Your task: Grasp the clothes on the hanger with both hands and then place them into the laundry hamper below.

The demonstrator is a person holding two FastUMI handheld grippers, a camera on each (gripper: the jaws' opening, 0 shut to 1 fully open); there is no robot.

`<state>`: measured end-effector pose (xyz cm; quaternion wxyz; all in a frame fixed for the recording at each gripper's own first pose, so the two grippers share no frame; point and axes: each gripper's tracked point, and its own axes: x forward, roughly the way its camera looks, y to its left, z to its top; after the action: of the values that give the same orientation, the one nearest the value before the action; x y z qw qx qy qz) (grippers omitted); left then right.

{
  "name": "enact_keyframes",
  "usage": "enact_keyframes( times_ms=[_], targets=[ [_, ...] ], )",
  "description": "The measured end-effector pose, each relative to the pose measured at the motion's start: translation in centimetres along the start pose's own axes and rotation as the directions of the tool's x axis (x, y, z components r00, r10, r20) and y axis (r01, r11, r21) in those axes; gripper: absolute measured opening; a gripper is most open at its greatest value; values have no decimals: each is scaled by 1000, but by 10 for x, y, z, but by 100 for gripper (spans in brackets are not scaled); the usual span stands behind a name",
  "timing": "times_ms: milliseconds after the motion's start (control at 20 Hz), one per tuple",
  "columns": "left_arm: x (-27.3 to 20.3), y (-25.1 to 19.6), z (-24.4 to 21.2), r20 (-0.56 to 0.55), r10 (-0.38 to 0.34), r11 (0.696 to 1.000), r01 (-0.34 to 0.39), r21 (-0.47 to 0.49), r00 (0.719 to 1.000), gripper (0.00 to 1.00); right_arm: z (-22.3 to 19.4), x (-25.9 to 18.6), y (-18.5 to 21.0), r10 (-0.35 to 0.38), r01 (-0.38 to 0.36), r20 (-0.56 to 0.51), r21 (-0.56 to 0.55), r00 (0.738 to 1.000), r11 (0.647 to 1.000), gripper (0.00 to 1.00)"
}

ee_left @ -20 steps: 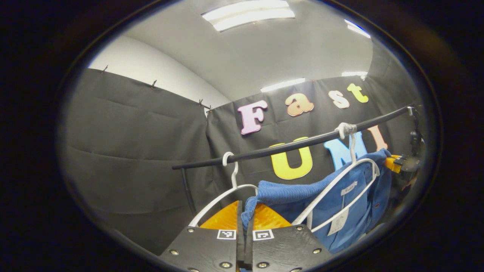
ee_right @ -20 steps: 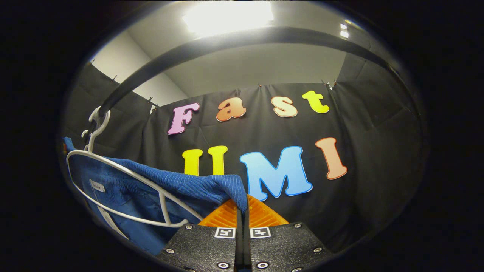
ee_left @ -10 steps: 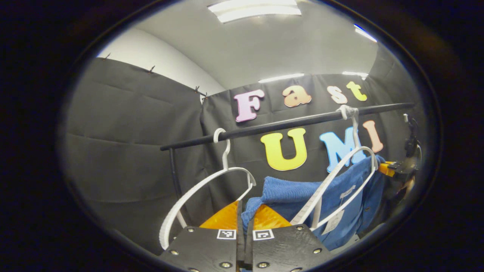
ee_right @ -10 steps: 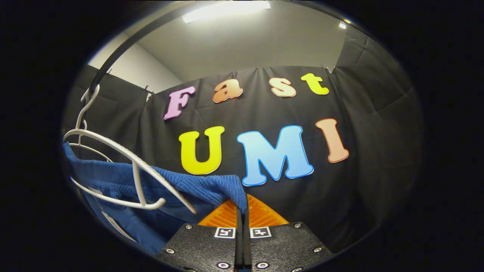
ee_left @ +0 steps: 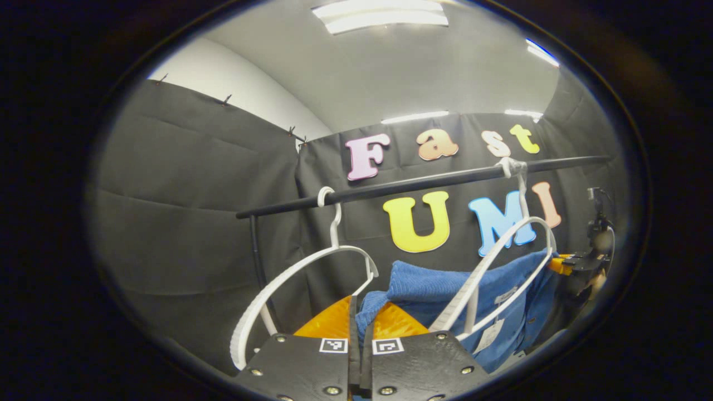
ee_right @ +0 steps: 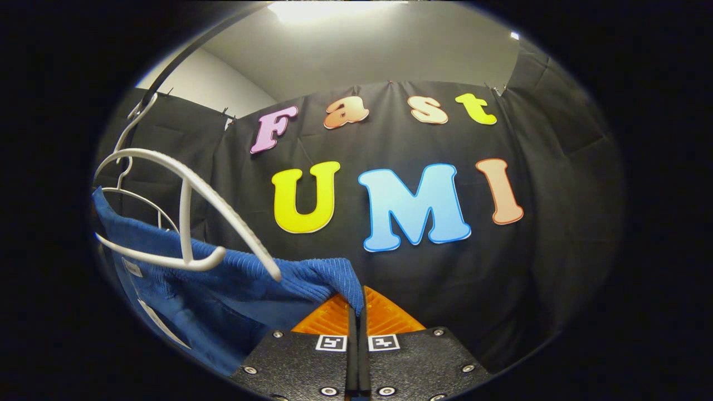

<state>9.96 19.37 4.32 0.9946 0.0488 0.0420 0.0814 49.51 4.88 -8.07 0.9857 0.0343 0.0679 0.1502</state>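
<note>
A blue corduroy shirt [ee_left: 440, 287] stretches between both grippers. In the left gripper view my left gripper [ee_left: 360, 312] is shut on one edge of the shirt. The right gripper [ee_left: 562, 266] shows far right there, holding the other end. A white hanger [ee_left: 490, 267] hooked on the black rail [ee_left: 423, 182] stands in front of the cloth, its upper arm bare. In the right gripper view my right gripper [ee_right: 357, 303] is shut on the shirt [ee_right: 245, 278], and the white hanger [ee_right: 189, 206] sits above the cloth at the left.
A second, bare white hanger [ee_left: 301, 278] hangs on the rail to the left in the left gripper view. The rail's black upright [ee_left: 257, 262] stands behind it. The rail [ee_right: 184, 61] arcs over the upper left of the right gripper view.
Both grippers have moved down and off the hanger with the shirt. The cloth has slid off the hanger's arm, and the rail now sits higher in both views.
</note>
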Motion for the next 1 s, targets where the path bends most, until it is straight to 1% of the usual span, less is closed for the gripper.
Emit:
enact_keyframes(
  times_ms=[50,200,300,600,800,1000],
  targets=[
    [-2,1,-6,-9,3,1000,-3,1,1000,1,-5,-4,0,0,0,-5,-10,1000,1000,0],
    [-15,4,-22,-29,14,1000,-15,-12,999,1,-21,-13,1,9,-10,-24,-57,1000,998,0],
    [-22,6,-32,-43,20,1000,-21,-23,999,1,-29,-21,1,10,-12,-37,-52,999,999,0],
    [-47,2,-56,-66,16,1000,-17,-5,998,1,-43,-62,3,5,-8,-60,-57,998,998,0],
    [-74,1,-64,-68,-9,999,6,-35,998,1,-39,-101,9,-6,3,-59,-43,998,999,0],
    [-102,2,-58,-45,-46,998,44,-37,998,1,-20,-142,17,-29,28,-24,-15,999,999,0]
  ],
)
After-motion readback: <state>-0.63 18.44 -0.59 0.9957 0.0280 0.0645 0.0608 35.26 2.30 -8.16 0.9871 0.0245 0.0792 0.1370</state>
